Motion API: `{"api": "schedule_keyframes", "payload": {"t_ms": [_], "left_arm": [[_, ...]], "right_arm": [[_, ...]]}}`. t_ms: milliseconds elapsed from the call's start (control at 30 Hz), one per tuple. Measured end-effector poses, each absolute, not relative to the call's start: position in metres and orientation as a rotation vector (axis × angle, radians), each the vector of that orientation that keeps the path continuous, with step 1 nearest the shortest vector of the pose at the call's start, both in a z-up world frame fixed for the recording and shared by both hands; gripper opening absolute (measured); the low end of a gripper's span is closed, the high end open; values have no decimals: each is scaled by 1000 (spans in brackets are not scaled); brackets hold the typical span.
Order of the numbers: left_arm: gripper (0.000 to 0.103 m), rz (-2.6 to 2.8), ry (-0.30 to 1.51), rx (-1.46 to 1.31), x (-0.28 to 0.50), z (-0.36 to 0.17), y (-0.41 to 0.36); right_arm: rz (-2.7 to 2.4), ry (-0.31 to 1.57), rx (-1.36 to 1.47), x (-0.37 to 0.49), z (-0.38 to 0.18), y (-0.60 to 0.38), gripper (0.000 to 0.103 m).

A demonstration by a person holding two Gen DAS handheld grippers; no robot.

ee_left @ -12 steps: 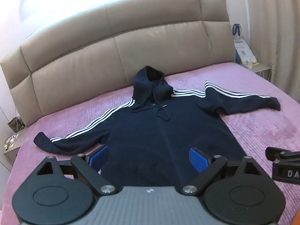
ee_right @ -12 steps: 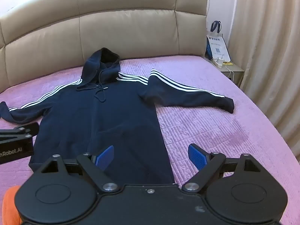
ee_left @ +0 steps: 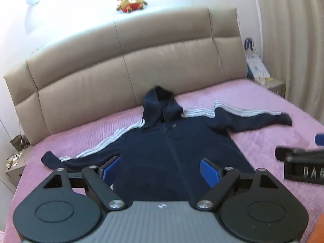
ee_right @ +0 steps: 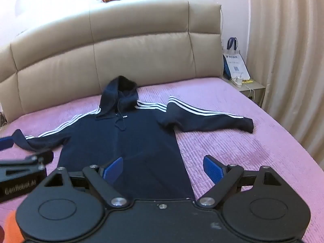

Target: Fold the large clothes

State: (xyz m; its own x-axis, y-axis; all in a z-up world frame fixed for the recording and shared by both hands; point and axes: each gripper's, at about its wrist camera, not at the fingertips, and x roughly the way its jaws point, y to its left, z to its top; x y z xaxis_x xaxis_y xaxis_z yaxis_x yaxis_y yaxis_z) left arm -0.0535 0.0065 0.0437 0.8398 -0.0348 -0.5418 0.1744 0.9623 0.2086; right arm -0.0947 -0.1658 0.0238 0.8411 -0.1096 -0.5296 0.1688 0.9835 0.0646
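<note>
Hoodie: the navy fleece hoodie with white sleeve stripes (ee_right: 125, 141) lies spread flat at frame centre on the pink quilted bed (ee_right: 243, 151), sleeves out, ready for my first fold.
Left gripper (ee_left: 160, 171): I hold it wide open and empty over the hem.
Right gripper (ee_right: 163, 167): wide open, empty, over the hoodie's lower right edge.

Bright daylight fills the room from my right, where the pale pleated curtains (ee_right: 283, 60) glow. The white wall (ee_left: 60, 10) above the beige padded headboard (ee_left: 131, 64) is blown out, nearly featureless, in the upper left of both views. My left view is smeared with motion blur: the navy hooded sweatshirt with white sleeve stripes (ee_left: 172, 151) has soft edges there, while my right view shows it crisper (ee_right: 125, 141). Fisheye bending curves the headboard and darkens the frame corners. Shadows on the pink quilted bedspread (ee_right: 232, 141) are faint.
</note>
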Motion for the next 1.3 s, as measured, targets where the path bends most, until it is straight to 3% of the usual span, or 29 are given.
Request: {"api": "schedule_keyframes", "payload": {"t_ms": [233, 733, 1300], "left_arm": [[87, -183, 591, 116, -42, 31, 11], [87, -134, 633, 158, 15, -6, 35], [89, 42, 585, 233, -4, -49, 65]], "right_arm": [[-206, 570, 70, -107, 13, -155, 102], [-212, 664, 181, -71, -1, -145, 102], [-72, 666, 174, -36, -33, -144, 102]]}}
